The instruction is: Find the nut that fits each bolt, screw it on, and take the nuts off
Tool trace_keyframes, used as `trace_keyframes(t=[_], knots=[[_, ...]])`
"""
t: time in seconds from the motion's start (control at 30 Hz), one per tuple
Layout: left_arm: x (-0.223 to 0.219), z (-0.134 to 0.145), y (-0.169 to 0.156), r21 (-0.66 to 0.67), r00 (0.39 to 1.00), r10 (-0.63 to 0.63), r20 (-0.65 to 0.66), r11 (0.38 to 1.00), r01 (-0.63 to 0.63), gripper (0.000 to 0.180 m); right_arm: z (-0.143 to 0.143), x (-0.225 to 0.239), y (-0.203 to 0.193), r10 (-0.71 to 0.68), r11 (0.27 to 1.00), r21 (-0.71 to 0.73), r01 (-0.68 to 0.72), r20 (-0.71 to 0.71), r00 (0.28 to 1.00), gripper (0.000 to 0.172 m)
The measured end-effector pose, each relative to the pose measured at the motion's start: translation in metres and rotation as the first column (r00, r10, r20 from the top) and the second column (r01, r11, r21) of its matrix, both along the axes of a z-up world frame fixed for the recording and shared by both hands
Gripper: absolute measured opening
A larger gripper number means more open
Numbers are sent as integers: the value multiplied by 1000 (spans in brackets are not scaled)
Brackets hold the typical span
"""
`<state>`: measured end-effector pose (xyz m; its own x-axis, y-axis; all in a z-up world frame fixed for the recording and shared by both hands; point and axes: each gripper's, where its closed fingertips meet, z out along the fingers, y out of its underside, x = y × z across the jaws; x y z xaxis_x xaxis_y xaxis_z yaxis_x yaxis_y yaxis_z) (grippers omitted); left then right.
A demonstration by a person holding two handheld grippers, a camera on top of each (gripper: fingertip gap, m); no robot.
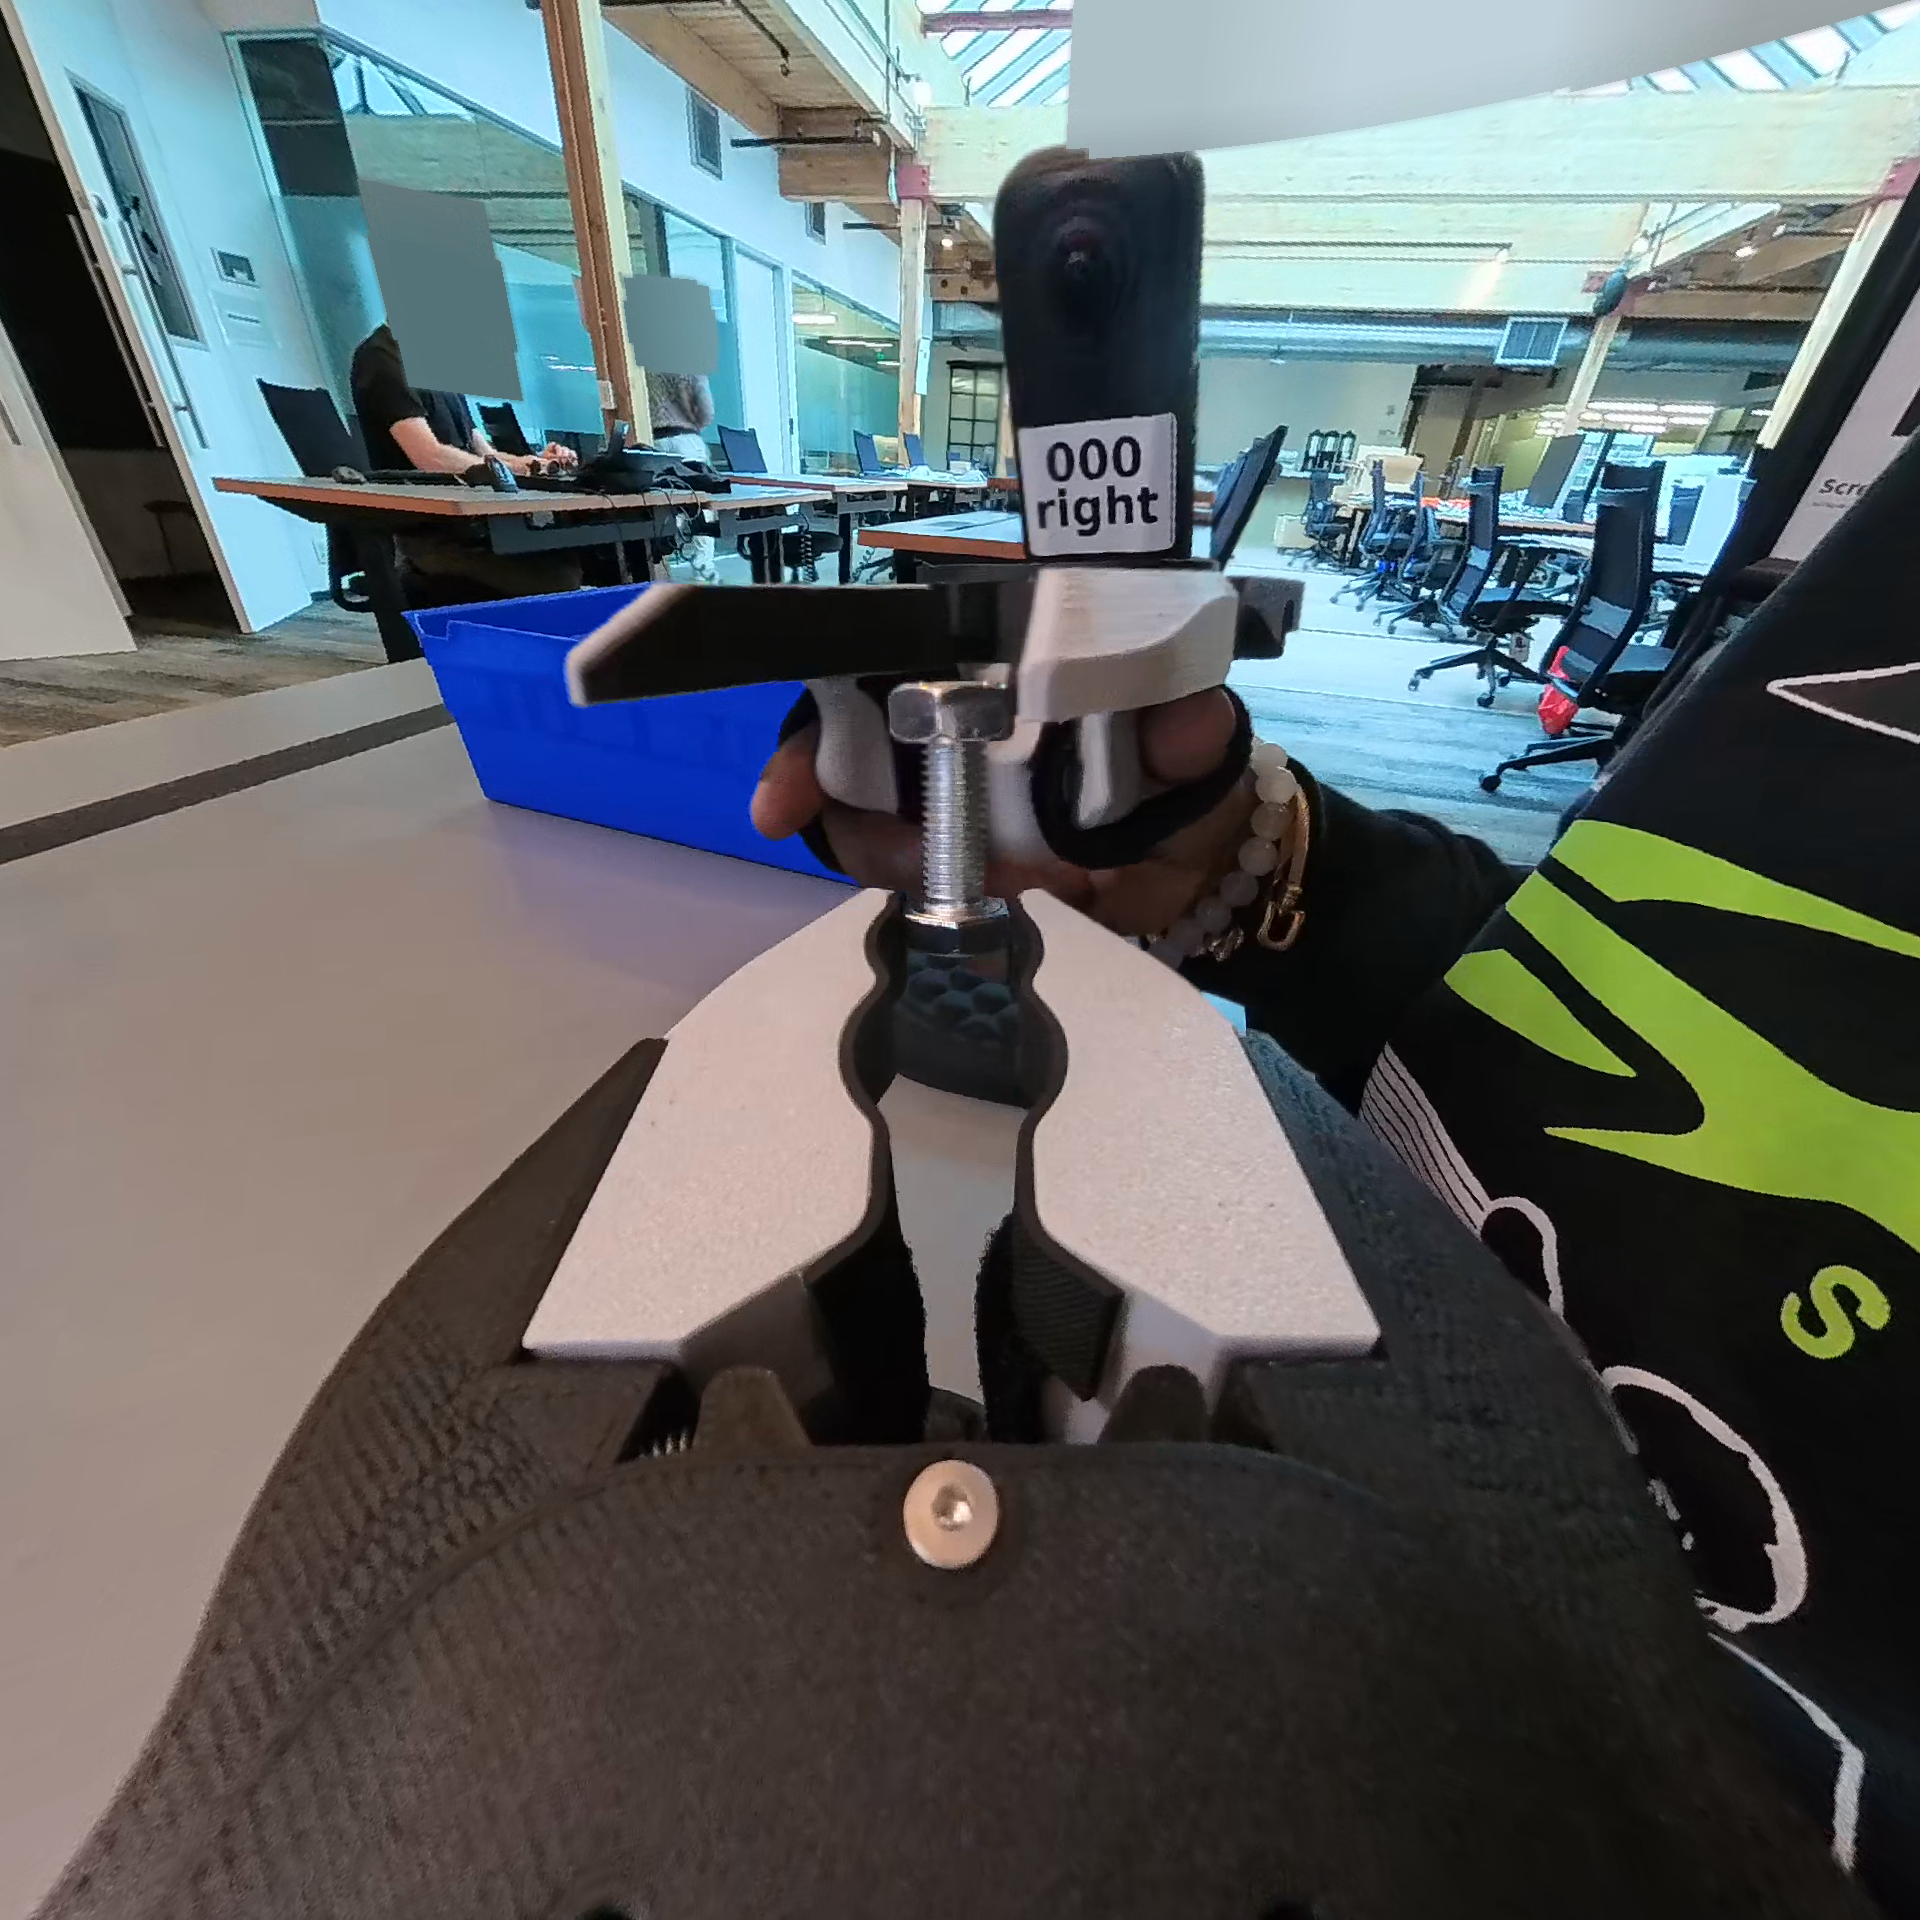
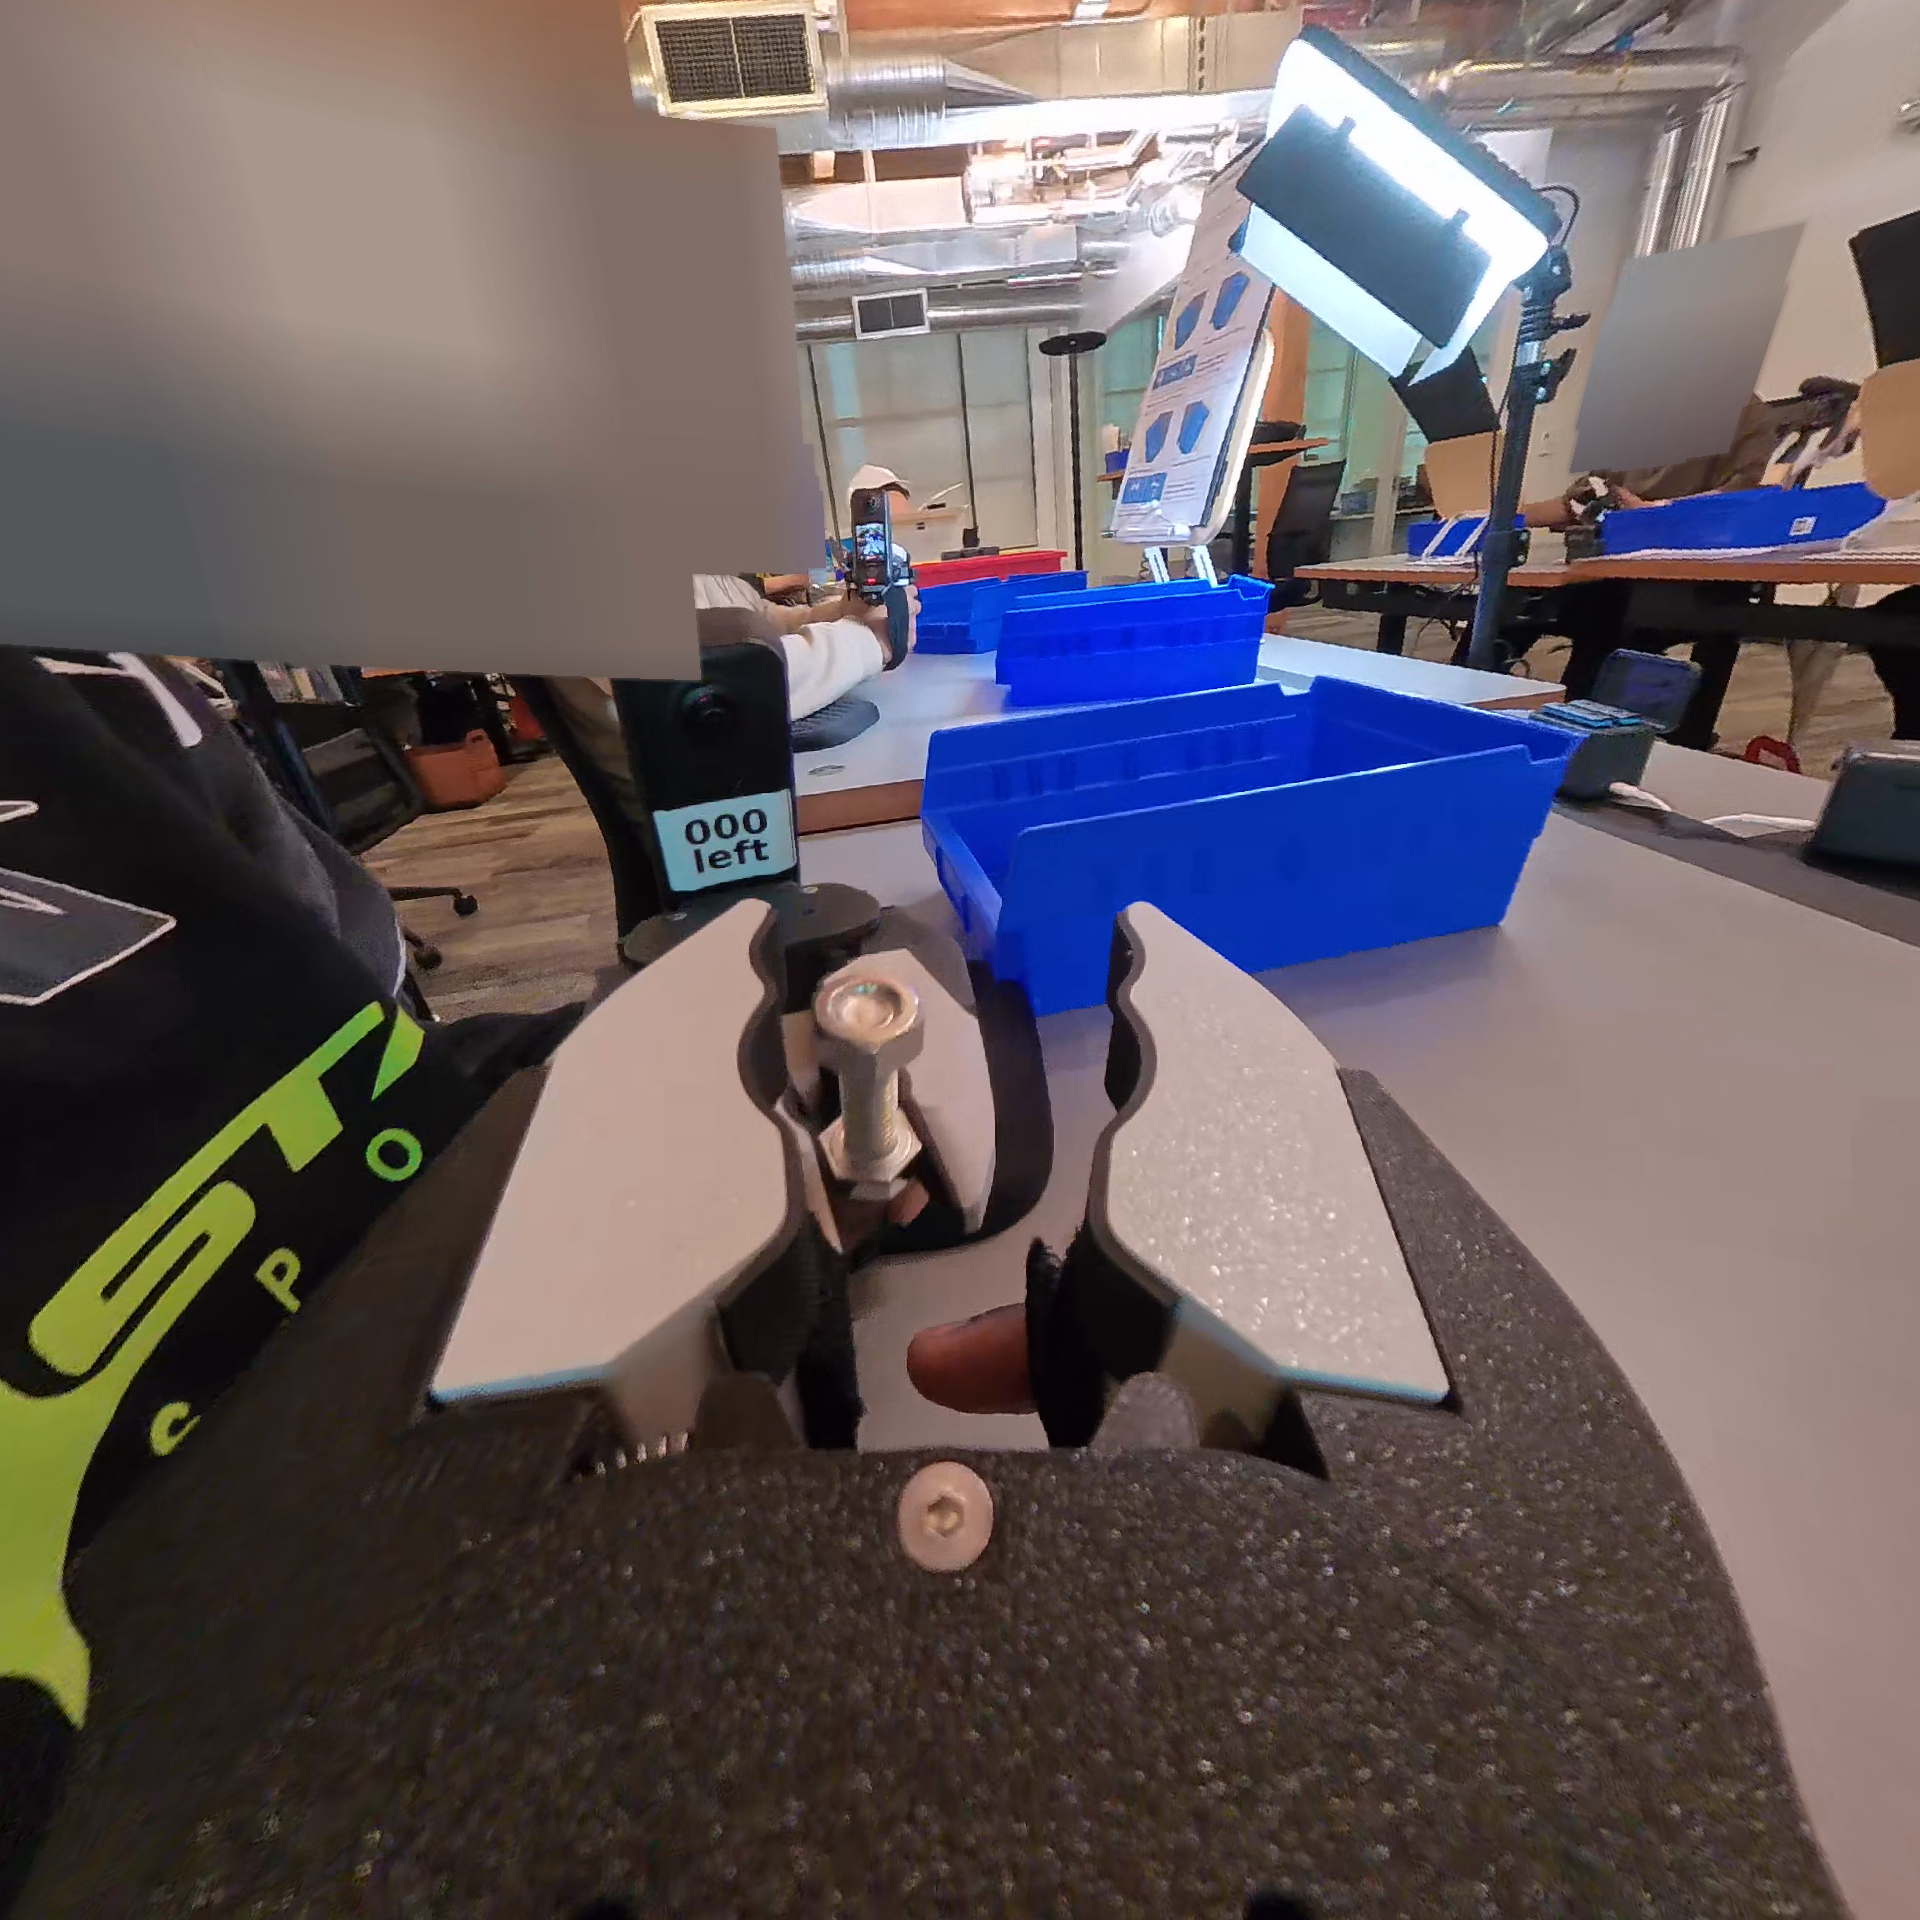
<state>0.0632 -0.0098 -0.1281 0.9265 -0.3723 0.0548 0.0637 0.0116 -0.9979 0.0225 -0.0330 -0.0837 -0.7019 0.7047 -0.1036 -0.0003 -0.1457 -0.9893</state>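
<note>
Grey tabletop point(image 2: 1662, 1195) runs under both your grippers, with a blue bin point(image 2: 1299, 862) standing on it just beyond them; the bin's inside is mostly hidden from these angles. Your left gripper point(image 1: 954, 930) has its white fingers point(image 1: 769, 1091) drawn close, pinching a silver nut point(image 1: 951, 916) at the very tips, pads pressed on its sides. A silver bolt point(image 1: 953, 800) rises upright out of that nut, its threaded shank bare between nut and hex head, so the pair is held in the air over the table. Your right gripper point(image 2: 940, 997) sits over the bolt head with its fingers point(image 2: 1226, 1143) spread wide; the head stands between them nearer one finger, and you cannot tell whether that one touches it
</note>
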Motion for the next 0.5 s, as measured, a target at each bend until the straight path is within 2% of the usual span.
trace_keyframes(t=[0.13, 0.3, 0.33, 0.37, 0.5], knots=[[0, 2, -1, 13, 1000, -5, 8, 1000, 5, 18, -4, -3, -1, -10, 1000, 23, 10, 14, 1000, 59], [-4, 7, -4, 44, 999, -3, 51, 999, 1, 18, -3, 8, 19, -35, 999, -16, 35, 7, 999, 58], [-5, 8, -5, 49, 998, -4, 58, 999, 1, 18, -4, 9, 25, -55, 998, -23, 55, 8, 998, 55], [-4, 9, -6, 56, 998, -13, 60, 998, 10, 18, -4, 9, 34, -91, 995, -28, 91, 10, 996, 43], [-4, 7, -4, 47, 999, -8, 49, 999, 6, 18, 2, 15, 44, -111, 993, -49, 110, -19, 994, 42]])
